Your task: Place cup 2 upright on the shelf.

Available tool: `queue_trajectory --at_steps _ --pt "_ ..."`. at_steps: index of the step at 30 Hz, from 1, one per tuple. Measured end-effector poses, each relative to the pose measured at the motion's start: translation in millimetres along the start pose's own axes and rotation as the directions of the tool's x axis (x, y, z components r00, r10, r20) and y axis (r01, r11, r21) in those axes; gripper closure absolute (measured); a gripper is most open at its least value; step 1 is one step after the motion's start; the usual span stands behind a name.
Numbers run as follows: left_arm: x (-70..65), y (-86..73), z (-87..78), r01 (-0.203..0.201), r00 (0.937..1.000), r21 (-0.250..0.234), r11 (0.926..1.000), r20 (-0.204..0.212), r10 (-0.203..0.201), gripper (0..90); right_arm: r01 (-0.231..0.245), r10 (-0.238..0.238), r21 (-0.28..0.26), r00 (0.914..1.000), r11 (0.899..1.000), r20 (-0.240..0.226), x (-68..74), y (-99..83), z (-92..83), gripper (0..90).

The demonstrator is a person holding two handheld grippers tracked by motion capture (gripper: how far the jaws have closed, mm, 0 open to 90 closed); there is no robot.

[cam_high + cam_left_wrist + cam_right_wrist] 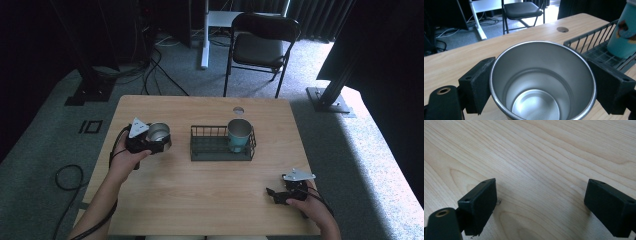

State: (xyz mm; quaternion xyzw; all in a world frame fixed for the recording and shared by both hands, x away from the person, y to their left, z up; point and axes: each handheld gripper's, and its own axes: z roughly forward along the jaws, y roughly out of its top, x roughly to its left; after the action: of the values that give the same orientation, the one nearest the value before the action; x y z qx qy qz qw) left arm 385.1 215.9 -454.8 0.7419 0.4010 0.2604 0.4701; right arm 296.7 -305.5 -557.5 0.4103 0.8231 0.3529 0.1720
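Note:
A steel cup (159, 133) stands upright at the table's left, and my left gripper (156, 141) is shut on it. In the left gripper view the steel cup (541, 82) is seen from above, empty, with a black jaw pressed on each side of its rim. A teal cup (239, 134) stands in the right end of a black wire basket (205, 151); the same teal cup (625, 32) and wire basket (596, 45) lie just beyond the steel one. My right gripper (274, 194) rests near the table's front right, open, with bare wood between the jaws of my right gripper (541, 207).
The wooden table (200, 200) has a round cable hole (238, 110) near its far edge. A black folding chair (260, 45) stands behind the table, beside a white desk leg (205, 35). Cables trail over the floor at the left.

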Motion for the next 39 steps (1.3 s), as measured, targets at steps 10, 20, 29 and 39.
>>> queue_trajectory --at_steps 10,20,29,39 --pt "-11.5 28.2 1.8 -0.028 0.9986 -0.032 0.9991 0.044 0.03 13.9 0.003 -0.003 -0.001 1.0 1.0 0.001 -0.2 0.0 0.0 10.7" --pt "-32.7 55.7 10.6 -0.071 0.9909 -0.066 0.9953 0.109 0.078 13.9 0.0 0.0 0.0 1.0 1.0 0.0 0.0 0.0 0.0 10.7" --pt "-50.7 71.9 22.1 -0.095 0.981 -0.081 0.9921 0.162 0.108 13.9 0.002 -0.002 0.0 1.0 1.0 0.0 -0.1 0.0 0.0 10.7" --pt "-69.6 83.8 40.8 -0.134 0.9697 -0.074 0.9882 0.195 0.147 13.9 0.001 -0.001 0.0 1.0 1.0 0.0 -0.1 0.0 0.0 10.7"
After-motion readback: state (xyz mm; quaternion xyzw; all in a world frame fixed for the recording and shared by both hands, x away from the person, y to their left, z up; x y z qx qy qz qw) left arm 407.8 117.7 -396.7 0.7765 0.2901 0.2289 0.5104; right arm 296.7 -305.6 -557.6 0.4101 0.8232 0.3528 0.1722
